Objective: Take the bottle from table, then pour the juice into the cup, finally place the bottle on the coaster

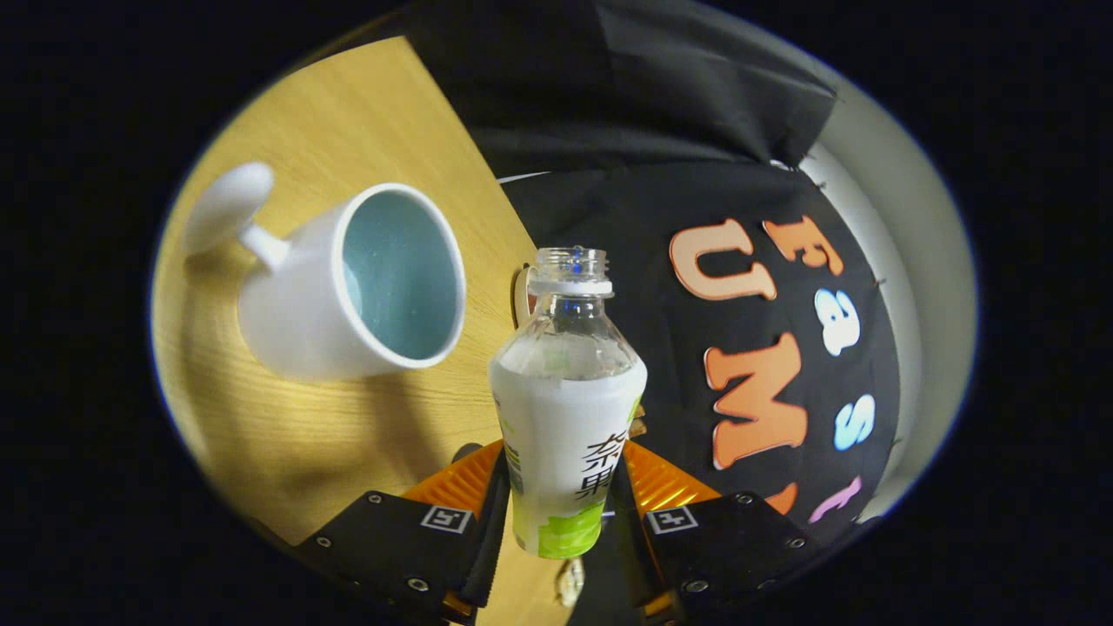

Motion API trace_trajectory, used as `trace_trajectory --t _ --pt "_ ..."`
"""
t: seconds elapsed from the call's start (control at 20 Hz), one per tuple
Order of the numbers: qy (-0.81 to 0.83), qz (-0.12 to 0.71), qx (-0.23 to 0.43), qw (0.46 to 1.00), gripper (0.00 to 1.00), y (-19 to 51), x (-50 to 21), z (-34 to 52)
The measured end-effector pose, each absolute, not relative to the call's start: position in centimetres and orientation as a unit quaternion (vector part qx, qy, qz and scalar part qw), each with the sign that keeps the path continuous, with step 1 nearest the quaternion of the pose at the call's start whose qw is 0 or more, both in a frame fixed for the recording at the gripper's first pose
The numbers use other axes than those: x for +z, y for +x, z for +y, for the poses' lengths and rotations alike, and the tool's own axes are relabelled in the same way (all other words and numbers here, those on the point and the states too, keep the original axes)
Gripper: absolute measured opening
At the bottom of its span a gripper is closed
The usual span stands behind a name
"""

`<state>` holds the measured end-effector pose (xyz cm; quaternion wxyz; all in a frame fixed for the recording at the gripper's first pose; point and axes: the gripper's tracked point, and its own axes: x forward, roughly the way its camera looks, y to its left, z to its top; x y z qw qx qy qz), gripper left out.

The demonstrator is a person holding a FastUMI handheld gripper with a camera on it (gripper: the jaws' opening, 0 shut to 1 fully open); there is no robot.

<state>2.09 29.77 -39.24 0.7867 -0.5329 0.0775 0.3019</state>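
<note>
My gripper [563, 500] is shut on a clear plastic bottle [567, 409] with a white and green label; both fingers press on its lower body. The bottle has no cap, and its open mouth points away from me. The whole view is rolled, so the wooden table [287, 435] appears tilted. A white cup [352, 283] with a pale blue inside and a handle stands on the table to the left of the bottle and beyond the fingers; its opening faces the bottle's neck. A small round edge, perhaps the coaster [523, 296], peeks out just behind the bottle's neck.
The table's far edge runs diagonally just behind the cup and bottle. Beyond it hangs the booth's black cloth wall [696, 130], with a pale wall [913, 261] past that on the right.
</note>
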Motion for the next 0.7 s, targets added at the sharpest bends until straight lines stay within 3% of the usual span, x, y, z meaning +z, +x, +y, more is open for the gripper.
trace_trajectory --t 0.3,0.7 --pt "-0.359 0.165 0.262 0.881 0.59 4.5 -39.2 29.3" --pt "-0.164 0.238 0.203 0.936 0.59 9.2 -40.8 26.5"
